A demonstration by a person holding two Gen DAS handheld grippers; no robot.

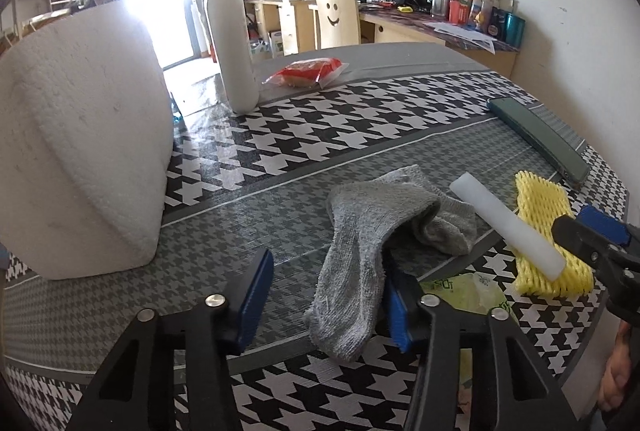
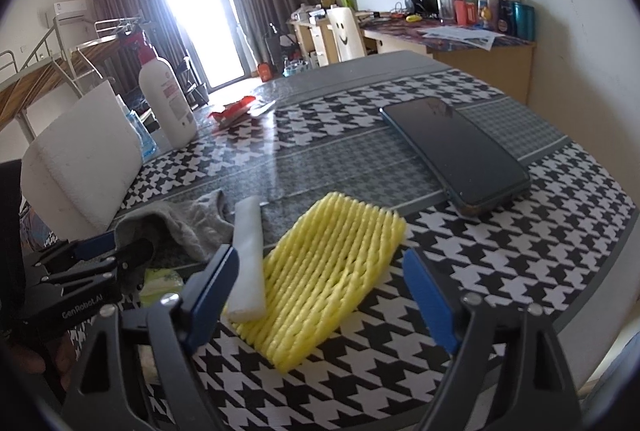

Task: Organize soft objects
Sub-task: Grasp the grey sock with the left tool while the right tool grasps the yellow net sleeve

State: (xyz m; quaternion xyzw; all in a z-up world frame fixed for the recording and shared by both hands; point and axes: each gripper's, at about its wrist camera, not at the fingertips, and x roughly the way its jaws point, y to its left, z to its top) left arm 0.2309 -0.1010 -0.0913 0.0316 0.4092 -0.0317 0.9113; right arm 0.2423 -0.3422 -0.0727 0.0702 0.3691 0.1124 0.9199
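— Socks first: where's the crumpled grey knitted sock (image 1: 360,243) lying?

— On the round table under the black-and-white houndstooth cloth (image 1: 320,127), near the front edge. Its toe end hangs down between the blue pads of the left gripper (image 1: 326,303). The right-hand pad touches the fabric, the left-hand one stands clear of it, so the jaws are not clamped on it.

— And the right gripper (image 2: 320,295)?

— Spread wide, low over the yellow foam net sleeve (image 2: 332,271), which lies flat on the cloth between the fingers. Neither pad touches it.

— What's that pale stick?

— A white foam rod (image 2: 250,263), resting with one end across the yellow sleeve's edge and the other end towards the sock.

— Anything else close by?

— A dark phone (image 2: 456,151) lies face up beyond the yellow sleeve. A big white foam block (image 1: 80,151) stands on edge to the left, with a white pump bottle with a red top (image 1: 230,31) behind it and a red snack packet (image 1: 308,71) further back. A pale green packet (image 1: 472,291) pokes out just beside the sock, partly under the left gripper.
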